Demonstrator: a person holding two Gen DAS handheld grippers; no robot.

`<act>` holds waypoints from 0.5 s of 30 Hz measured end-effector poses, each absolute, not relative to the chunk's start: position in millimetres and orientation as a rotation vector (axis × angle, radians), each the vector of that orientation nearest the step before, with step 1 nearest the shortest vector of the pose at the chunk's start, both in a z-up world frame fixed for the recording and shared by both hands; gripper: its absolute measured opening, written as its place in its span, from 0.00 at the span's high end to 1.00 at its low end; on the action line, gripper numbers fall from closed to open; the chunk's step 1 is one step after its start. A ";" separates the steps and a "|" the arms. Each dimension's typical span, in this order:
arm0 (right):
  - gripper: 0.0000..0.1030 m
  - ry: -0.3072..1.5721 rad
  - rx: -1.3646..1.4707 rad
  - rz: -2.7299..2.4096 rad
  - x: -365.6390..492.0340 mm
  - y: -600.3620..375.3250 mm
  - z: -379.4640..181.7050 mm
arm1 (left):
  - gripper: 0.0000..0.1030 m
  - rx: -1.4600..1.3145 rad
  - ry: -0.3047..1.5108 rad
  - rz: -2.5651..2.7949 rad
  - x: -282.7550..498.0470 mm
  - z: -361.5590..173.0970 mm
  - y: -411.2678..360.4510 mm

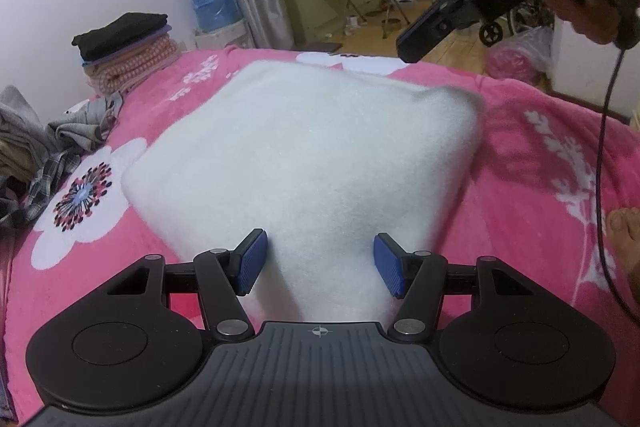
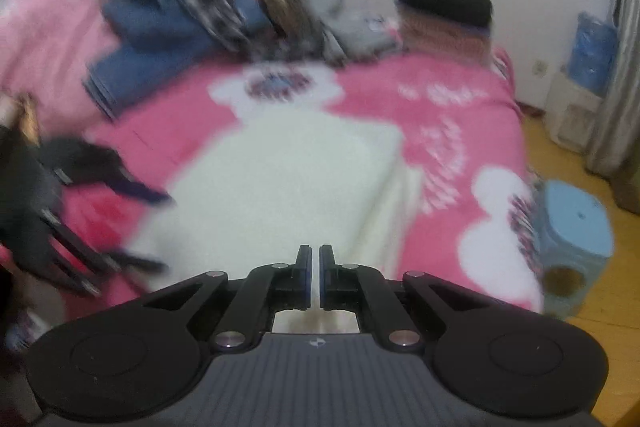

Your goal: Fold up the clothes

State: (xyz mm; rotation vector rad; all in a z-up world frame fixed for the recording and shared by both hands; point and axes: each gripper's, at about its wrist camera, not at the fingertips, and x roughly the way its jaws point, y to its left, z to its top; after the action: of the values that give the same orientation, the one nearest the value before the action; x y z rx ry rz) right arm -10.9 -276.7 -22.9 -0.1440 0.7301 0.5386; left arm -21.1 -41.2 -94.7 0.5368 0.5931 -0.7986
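Observation:
A thick white fleecy garment lies folded on the pink flowered blanket. My left gripper holds its near end: the cloth narrows between the blue pads and touches both. My right gripper hangs in the air beyond the garment's far right corner, held by a hand, with nothing in it. In the blurred right wrist view the right gripper is shut above the white garment, and the left gripper shows at that garment's left edge.
A stack of folded clothes sits at the bed's far left corner, and loose unfolded clothes lie along the left edge. A bare foot and a black cable are at the right. A pale blue stool stands beside the bed.

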 end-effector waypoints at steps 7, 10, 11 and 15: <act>0.99 0.798 -0.228 0.428 -37.6 -242.4 -72.9 | 0.43 0.510 0.582 -0.818 -21.0 -94.3 -36.9; 0.99 0.789 -0.148 0.327 -47.2 -241.7 -77.4 | 0.43 0.505 0.581 -0.832 -19.2 -92.5 -34.2; 0.99 0.781 -0.132 0.312 -50.8 -243.0 -74.0 | 0.43 0.501 0.585 -0.839 -17.9 -91.3 -33.3; 0.99 0.722 -0.112 0.315 -63.1 -245.3 -56.0 | 0.43 0.427 0.606 -0.868 -10.1 -82.1 -27.3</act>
State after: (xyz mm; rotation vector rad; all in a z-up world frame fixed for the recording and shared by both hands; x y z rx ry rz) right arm -63.1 -245.3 -56.0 -0.1118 0.7217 0.3153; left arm -10.1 -27.3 -82.1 0.4267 0.6060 -0.8684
